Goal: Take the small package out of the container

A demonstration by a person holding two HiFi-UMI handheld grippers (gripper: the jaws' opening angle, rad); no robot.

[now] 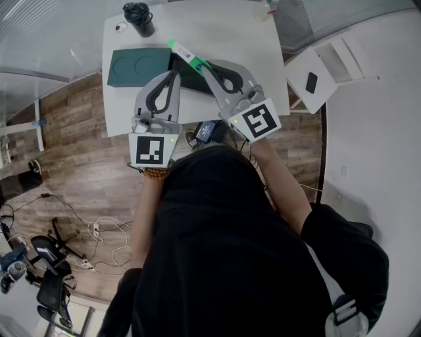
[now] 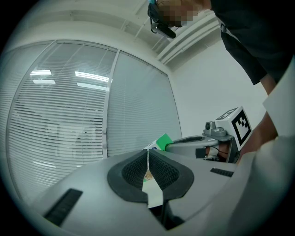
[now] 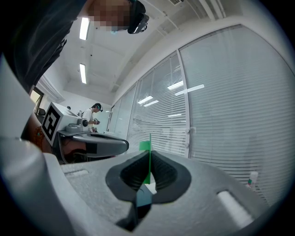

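Note:
A small green and white package is held up above the white table, pinched from both sides. My left gripper is shut on its lower end; in the left gripper view the thin package sits between the black pads, and its green end sticks out beyond. My right gripper is shut on the package too; the right gripper view shows the green edge clamped upright. The dark green container with round recesses lies on the table beneath.
A black cup stands at the table's far left. A white side stand with a black item is at the right. Cables and an office chair lie on the wood floor. Window blinds fill the background.

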